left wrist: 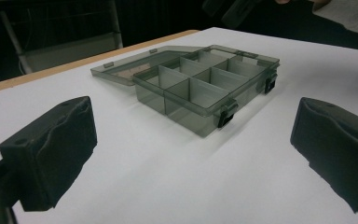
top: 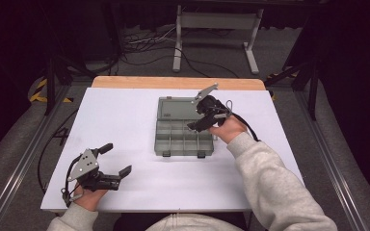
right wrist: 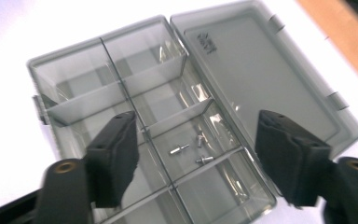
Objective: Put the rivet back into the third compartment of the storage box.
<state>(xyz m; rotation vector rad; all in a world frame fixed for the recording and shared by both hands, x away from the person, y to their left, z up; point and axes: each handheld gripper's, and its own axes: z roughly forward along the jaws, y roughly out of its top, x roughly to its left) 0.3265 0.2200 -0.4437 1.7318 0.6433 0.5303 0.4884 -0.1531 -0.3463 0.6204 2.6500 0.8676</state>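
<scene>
— White counter (top: pixel 125 120), what sits on it?
— Organizer box (top: pixel 183 137), lid open toward twelve o'clock. My right gripper (right wrist: pixel 193 158) gapes over maybe three screws (right wrist: pixel 179 150); my left gripper (top: pixel 117 159) spread at seven o'clock.

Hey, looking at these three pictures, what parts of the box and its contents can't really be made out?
- Small metal parts in the box: right gripper view, too small and blurred to identify.
- Nearest compartments: right gripper view, partly covered by the right tool.
- Embossed text on the open lid: too small to read.
- Compartment floors: left gripper view, low angle, walls hide them.
</scene>
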